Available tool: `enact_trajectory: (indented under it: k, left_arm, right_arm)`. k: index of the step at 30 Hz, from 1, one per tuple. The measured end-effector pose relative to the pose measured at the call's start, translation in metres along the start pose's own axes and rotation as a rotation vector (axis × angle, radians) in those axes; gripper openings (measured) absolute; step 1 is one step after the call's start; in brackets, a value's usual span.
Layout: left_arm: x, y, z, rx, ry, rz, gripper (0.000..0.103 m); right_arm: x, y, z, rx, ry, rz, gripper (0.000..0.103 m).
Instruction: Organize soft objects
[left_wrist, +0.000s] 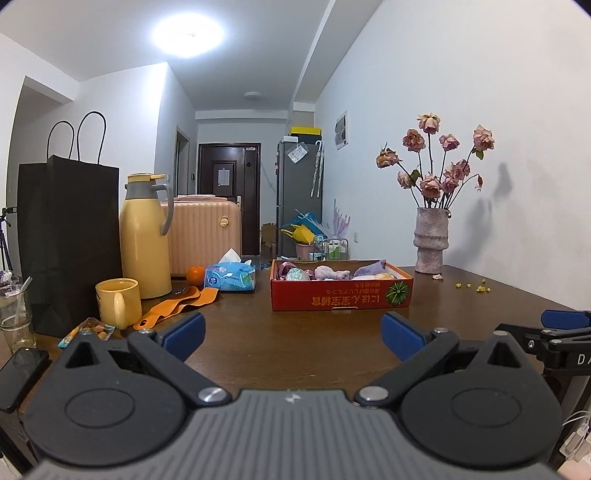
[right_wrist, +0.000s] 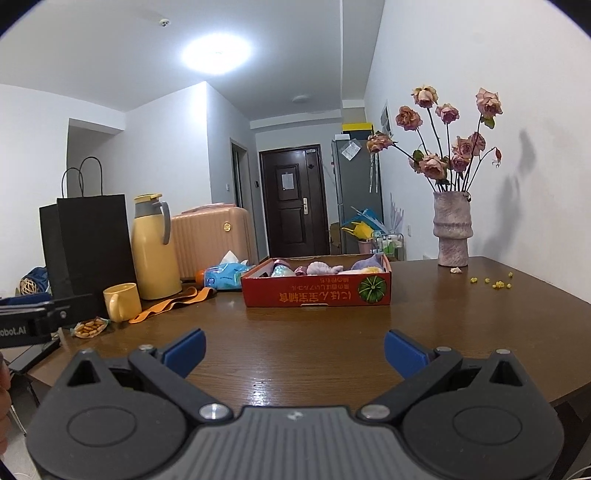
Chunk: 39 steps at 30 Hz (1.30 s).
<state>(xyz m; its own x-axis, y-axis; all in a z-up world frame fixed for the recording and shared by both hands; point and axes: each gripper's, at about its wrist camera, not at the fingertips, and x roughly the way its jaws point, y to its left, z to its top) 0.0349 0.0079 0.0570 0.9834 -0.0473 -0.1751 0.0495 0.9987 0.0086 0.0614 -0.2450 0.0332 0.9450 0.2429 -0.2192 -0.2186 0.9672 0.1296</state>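
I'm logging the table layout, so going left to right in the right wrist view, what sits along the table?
Black paper bag → yellow thermos → tissue pack → red box of soft things → vase of dried roses.

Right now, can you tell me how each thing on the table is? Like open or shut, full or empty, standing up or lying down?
Left tongs: open, holding nothing.
Right tongs: open, holding nothing.
Red box: open on top, soft things inside.
Yellow flask: upright, lid on.
Yellow mug: upright.
Tissue pack: open, one tissue sticking up.
Black bag: standing, handles up.
Vase: upright, holding dried roses.
Orange strap: lying flat.
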Motion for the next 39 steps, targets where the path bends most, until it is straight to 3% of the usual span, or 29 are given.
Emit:
enact_trajectory:
  k: [39]
  left_arm:
    - [0.0004,0.0024,-0.0014,0.011,0.002,-0.011,0.103]
  right_arm:
    - [0.0001,-0.0009,-0.0002,0.008,-0.013,0.002,0.103]
